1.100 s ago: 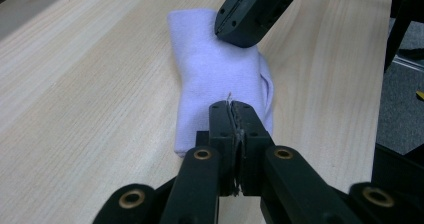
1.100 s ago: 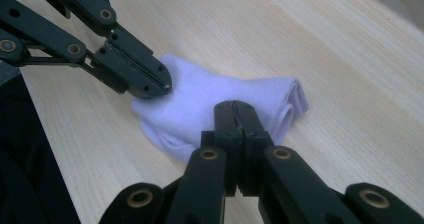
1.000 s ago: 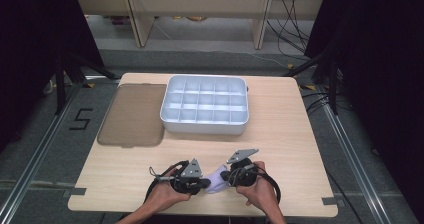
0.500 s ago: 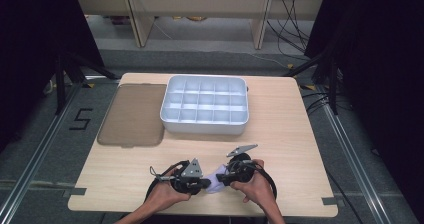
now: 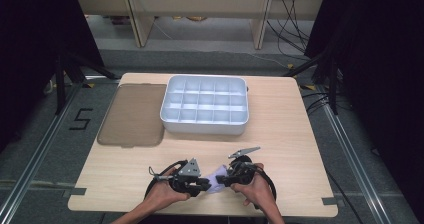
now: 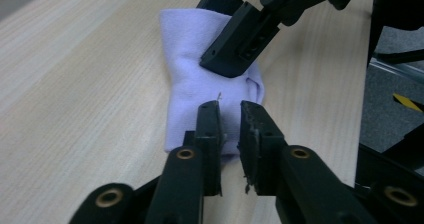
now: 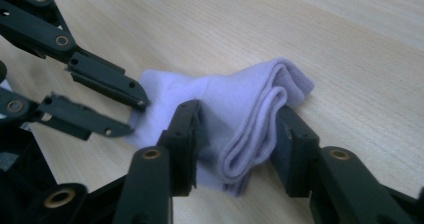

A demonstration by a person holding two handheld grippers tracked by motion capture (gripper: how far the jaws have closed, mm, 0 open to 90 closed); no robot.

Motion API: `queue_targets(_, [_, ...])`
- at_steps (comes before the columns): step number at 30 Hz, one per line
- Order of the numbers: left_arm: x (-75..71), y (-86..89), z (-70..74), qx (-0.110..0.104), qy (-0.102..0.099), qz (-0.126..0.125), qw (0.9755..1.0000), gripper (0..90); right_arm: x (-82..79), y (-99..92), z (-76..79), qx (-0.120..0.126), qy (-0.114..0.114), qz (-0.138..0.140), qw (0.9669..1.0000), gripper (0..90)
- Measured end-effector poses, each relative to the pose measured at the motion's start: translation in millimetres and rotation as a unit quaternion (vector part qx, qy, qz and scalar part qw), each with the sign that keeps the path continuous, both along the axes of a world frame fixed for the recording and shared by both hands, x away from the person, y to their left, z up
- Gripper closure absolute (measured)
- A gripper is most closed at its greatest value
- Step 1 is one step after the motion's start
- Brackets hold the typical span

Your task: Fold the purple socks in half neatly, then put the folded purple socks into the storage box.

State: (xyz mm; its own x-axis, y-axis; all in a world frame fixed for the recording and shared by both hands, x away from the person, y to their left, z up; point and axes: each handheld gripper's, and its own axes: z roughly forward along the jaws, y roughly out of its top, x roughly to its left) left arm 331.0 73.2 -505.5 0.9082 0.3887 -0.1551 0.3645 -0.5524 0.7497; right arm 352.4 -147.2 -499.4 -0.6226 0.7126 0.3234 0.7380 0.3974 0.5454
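Two tongs on one lilac cloth point(image 5: 216, 178), near bench point(image 5: 300, 134) edge, mid-fold.
Right tongs point(image 7: 235, 134) just closing around folded bundle, grip looks on. Left tongs point(image 6: 230, 119) just opening, off cloth end. Next: left re-grips free end, folds over.

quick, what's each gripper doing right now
Left gripper: open, jaws just parted off the lilac cloth.
Right gripper: jaws closing around the folded cloth.

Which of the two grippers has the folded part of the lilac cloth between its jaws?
The right gripper: its jaws stand on either side of the lilac cloth's thick folded end. The left gripper, jaws slightly apart, sits at the cloth's flat edge.
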Motion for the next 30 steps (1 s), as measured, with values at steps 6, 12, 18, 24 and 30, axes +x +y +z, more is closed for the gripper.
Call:
queue_targets(6, [-4.7, 34.6, 18.6, -0.022, -0.016, 0.049, 0.9984, 47.4, -1.1, -2.1, -2.3, 0.018, -0.005, 0.008, 0.9998, 67.4])
queue_targets(12, [-7.3, 86.8, 19.7, -0.037, -0.001, 0.121, 0.992, 35.8, -2.0, -1.0, -1.0, 0.016, -0.014, 0.029, 0.9993, 70.8])
queue_targets(18, [-10.5, 114.3, 6.3, -0.001, -0.007, 0.164, 0.9864, 30.1, -4.7, 5.4, 0.1, 0.006, -0.037, 0.022, 0.9991, 71.9])
queue_targets(24, [-9.1, 124.1, -5.3, 0.04, -0.011, 0.182, 0.9825, 25.3, -7.7, 14.8, 5.0, -0.014, -0.05, 0.045, 0.9976, 72.6])
queue_targets(30, [-11.7, 120.7, -4.0, 0.037, -0.016, 0.172, 0.9842, 23.1, -10.6, 17.4, 8.1, -0.016, -0.066, 0.056, 0.9961, 72.7])
